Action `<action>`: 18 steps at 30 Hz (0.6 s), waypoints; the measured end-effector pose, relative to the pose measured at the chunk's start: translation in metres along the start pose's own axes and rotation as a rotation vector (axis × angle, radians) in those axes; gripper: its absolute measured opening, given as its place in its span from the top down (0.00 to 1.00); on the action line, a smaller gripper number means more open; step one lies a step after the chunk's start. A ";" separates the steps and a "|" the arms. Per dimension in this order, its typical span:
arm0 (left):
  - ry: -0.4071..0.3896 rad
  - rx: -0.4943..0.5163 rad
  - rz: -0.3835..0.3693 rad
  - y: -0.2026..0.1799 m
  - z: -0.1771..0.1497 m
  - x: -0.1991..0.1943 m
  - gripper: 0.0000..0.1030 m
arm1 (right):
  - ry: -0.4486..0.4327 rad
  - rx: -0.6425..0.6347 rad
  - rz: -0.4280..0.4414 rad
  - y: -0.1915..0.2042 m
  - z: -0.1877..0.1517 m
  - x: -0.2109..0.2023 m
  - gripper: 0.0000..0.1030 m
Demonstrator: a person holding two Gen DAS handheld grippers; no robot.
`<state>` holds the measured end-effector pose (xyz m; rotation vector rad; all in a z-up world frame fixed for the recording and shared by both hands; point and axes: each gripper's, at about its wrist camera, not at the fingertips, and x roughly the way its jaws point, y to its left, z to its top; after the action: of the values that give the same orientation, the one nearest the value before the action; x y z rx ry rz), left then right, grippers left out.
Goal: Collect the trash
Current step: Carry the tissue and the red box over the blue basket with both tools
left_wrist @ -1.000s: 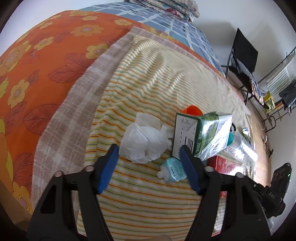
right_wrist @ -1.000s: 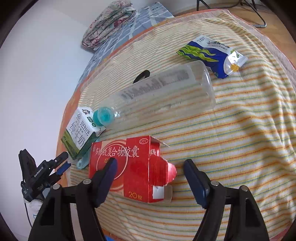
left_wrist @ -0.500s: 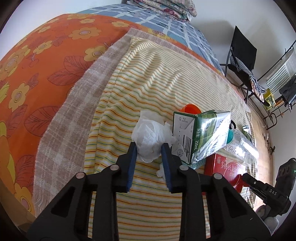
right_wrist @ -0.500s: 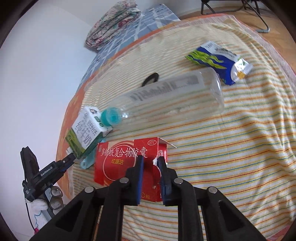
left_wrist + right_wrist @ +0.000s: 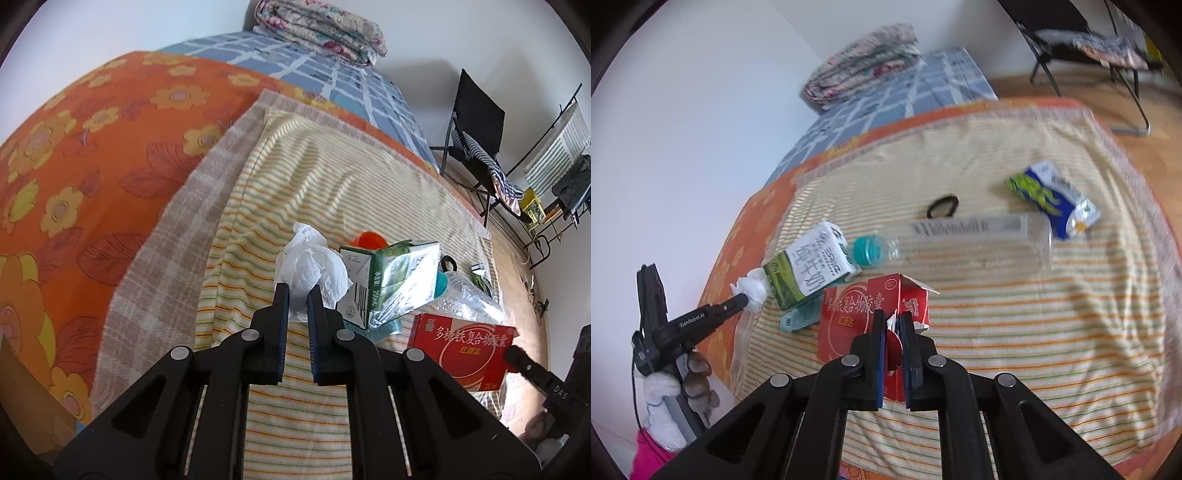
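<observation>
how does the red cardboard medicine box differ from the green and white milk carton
The red cardboard medicine box is pinched by its torn flap in the right claw; the green and white milk carton lies free on the striped cloth. The box is flat and wide, the carton taller and blockier. Both bear printed Chinese text.

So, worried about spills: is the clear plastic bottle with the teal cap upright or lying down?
Lying down: the clear plastic bottle rests lengthwise on the striped blanket, teal cap on.
</observation>
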<state>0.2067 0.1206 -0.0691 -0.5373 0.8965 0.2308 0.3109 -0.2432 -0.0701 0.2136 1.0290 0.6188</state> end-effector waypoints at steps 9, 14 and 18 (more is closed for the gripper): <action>-0.055 0.041 -0.007 0.000 -0.007 -0.038 0.92 | -0.081 -0.100 -0.051 0.010 -0.006 -0.040 0.98; -0.068 0.077 -0.025 -0.006 -0.019 -0.056 0.92 | -0.114 -0.132 -0.072 0.014 -0.012 -0.056 0.98; -0.075 0.120 -0.050 -0.016 -0.033 -0.074 0.93 | -0.134 -0.177 -0.075 0.025 -0.017 -0.068 0.99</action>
<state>0.1458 0.0911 -0.0220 -0.4369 0.8180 0.1498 0.2621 -0.2640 -0.0179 0.0598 0.8447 0.6149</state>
